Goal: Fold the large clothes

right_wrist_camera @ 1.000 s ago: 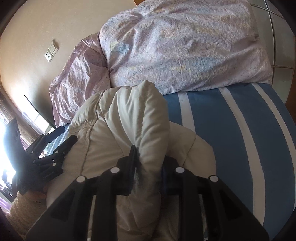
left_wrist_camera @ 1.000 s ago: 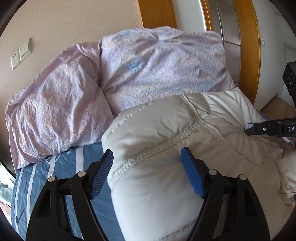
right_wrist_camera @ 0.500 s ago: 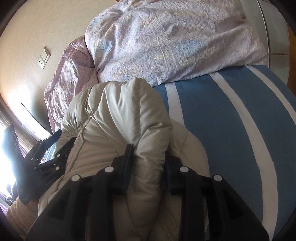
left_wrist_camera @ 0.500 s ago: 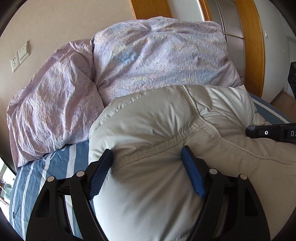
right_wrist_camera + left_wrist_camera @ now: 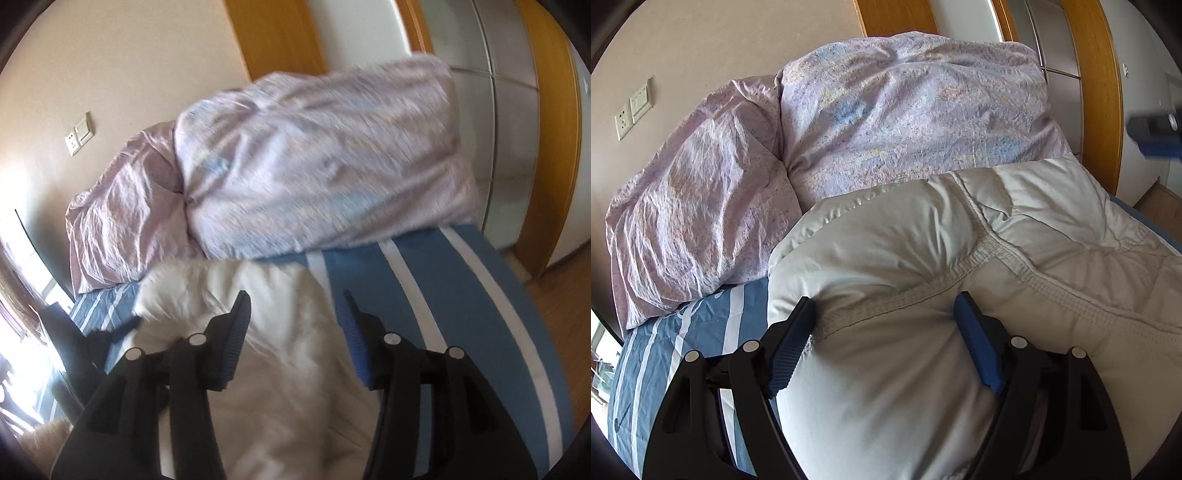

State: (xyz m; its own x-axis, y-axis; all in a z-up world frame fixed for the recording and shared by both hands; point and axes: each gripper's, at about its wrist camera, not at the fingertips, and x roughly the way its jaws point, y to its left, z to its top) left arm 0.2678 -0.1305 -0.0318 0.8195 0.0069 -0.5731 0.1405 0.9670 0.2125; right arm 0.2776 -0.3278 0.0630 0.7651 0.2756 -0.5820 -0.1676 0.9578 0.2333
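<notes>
While left claw (image 5: 884, 314) pinches puffy jacket (image 5: 923, 258), right claw (image 5: 295, 314) spread above it

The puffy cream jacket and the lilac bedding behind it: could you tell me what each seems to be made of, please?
Puffy cream jacket: likely smooth synthetic shell over padding, given its faint sheen and quilted seams. Lilac bedding: probably matte woven cotton, finely creased.

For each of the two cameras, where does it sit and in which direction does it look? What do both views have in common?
Left wrist: on the left gripper, looking down along its fingers at the cream padded jacket bulging between its jaws; the right gripper's tip shows at right.
Right wrist: on the right gripper, blurred, above the jacket, jaws just opening, nothing between the pads.
Shared: jacket, lilac duvet, striped sheet, wall socket.
</notes>
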